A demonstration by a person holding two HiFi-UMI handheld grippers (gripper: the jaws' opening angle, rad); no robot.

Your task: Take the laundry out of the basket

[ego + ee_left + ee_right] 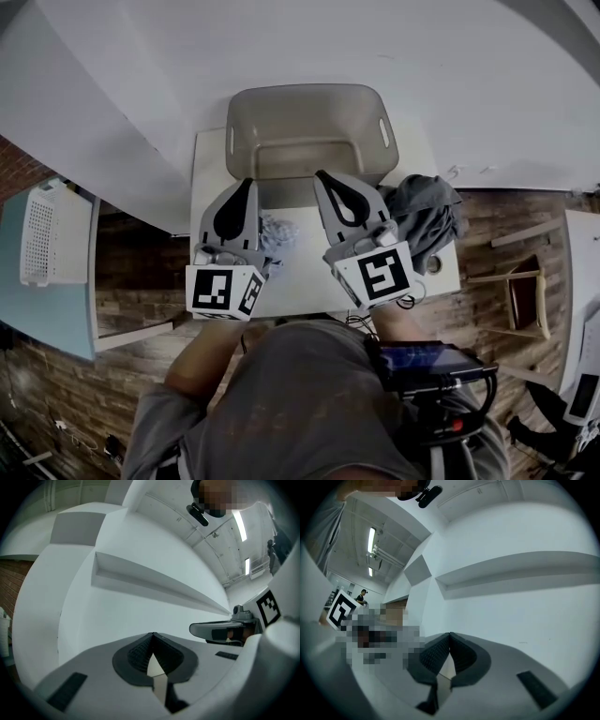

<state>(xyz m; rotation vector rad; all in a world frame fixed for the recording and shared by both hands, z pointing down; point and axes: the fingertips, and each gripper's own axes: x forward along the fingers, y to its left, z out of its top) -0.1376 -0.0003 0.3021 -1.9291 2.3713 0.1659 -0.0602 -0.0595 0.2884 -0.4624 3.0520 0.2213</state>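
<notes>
In the head view a beige laundry basket (380, 127) stands at the far side of a small white table (208, 155), and I see no laundry inside it. A dark grey garment (427, 214) lies heaped on the table's right end. A small pale crumpled cloth (279, 231) lies between the two grippers. My left gripper (250, 182) and right gripper (323, 176) are both raised above the table, tips near the basket's front wall. Both are shut with nothing between the pads. The left gripper view (152, 635) and right gripper view (450, 635) point up at a white wall.
A white perforated basket (42, 234) rests on a light blue surface at far left. A wooden chair (525, 295) stands at right on the plank floor. White walls rise behind the table. A dark device hangs at the person's waist (436, 361).
</notes>
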